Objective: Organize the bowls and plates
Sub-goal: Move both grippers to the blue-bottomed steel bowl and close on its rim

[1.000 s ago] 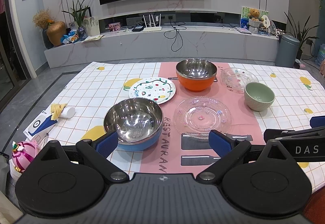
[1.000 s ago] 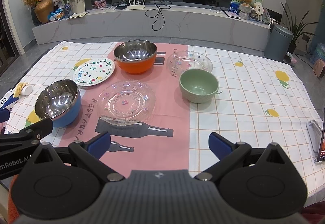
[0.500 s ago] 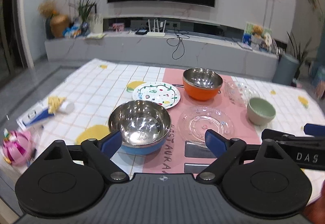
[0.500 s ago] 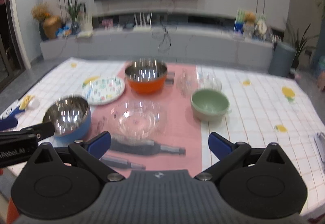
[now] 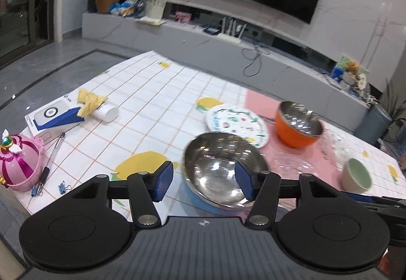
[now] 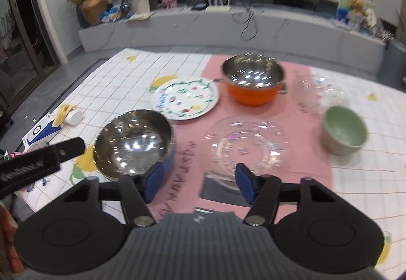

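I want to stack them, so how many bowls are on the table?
3: blue steel bowl nearest left, orange steel bowl at the back, green bowl right.

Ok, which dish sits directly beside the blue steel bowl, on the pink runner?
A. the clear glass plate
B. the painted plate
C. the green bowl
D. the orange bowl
A: in the right wrist view the clear glass plate lies on the pink runner next to the blue steel bowl.
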The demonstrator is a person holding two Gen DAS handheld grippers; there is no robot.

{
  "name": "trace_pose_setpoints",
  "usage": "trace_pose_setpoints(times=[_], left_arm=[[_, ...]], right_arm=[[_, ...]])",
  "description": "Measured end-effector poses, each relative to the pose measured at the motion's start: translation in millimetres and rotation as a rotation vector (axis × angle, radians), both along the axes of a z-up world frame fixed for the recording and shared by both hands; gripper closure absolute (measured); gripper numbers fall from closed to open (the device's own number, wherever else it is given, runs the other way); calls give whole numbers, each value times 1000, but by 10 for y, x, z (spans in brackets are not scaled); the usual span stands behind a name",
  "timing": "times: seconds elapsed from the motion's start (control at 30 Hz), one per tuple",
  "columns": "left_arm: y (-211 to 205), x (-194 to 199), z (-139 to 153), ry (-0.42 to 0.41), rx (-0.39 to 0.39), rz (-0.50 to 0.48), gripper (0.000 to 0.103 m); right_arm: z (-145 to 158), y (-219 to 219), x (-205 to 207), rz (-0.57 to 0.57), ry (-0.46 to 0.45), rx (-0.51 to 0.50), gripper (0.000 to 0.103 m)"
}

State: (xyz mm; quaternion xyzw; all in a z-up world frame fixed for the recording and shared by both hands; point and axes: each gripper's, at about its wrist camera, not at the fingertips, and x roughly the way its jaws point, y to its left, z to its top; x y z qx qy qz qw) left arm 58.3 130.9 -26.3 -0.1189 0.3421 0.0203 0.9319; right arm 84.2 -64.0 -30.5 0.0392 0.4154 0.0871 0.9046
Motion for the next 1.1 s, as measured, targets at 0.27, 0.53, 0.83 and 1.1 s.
trace_pose_setpoints(times=[0.27, 0.53, 0.83, 1.1], left_arm=[[247, 396, -195, 73, -88, 47, 41], [327, 637, -392, 172, -116, 71, 69], [215, 683, -476, 226, -87, 62, 97], [144, 521, -307, 209, -92, 65, 98]], right_arm=[[-229, 353, 475, 2, 111, 16, 47], [-392, 423, 755, -17, 215, 94, 72], [-484, 306, 832, -60, 251, 149, 96], [-313, 194, 662, -39, 207, 175, 96]])
